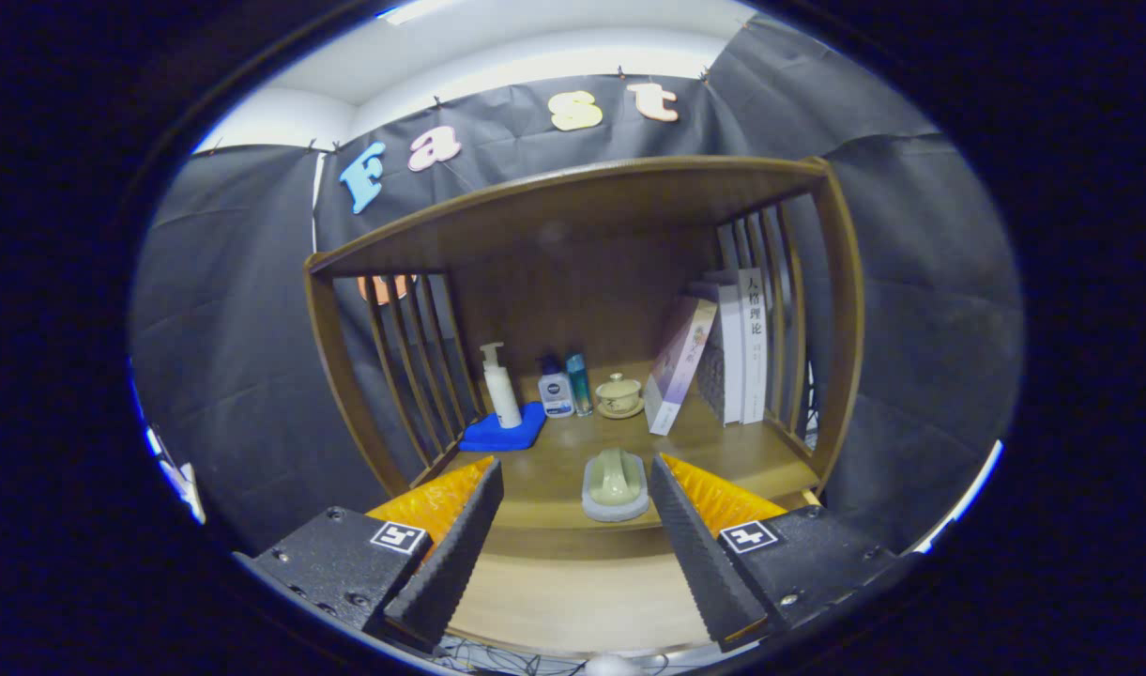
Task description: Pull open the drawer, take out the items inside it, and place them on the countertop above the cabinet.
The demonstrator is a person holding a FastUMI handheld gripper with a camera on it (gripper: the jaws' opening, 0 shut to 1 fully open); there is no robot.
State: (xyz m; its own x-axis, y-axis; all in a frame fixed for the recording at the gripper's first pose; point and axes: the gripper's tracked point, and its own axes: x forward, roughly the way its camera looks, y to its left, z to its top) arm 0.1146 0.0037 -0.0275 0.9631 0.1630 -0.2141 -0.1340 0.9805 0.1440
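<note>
- While the gripper point(577, 526) is hovering before the cabinet point(573, 197), its fingers are gaping wide, holding nothing.
- Just beyond the fingertips, a pale brush point(616, 483) is sitting at the countertop's point(723, 451) front edge, seemingly an item already taken out.
- Bottles point(556, 387), a cup point(619, 394) and books point(713, 352) are lining the back.
- Below, a pale board point(573, 601), perhaps the open drawer, is lying bare.

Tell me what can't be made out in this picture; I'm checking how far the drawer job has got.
- Drawer: a pale wooden surface lies between the open gripper fingers; whether it is the drawer's inside, and what it holds, is cut off below by the fingers.
- Brush on the countertop: its underside is hidden by its own body.
- Bottles at the back: labels too small.
- Books: the rear ones are hidden behind the front ones.
</note>
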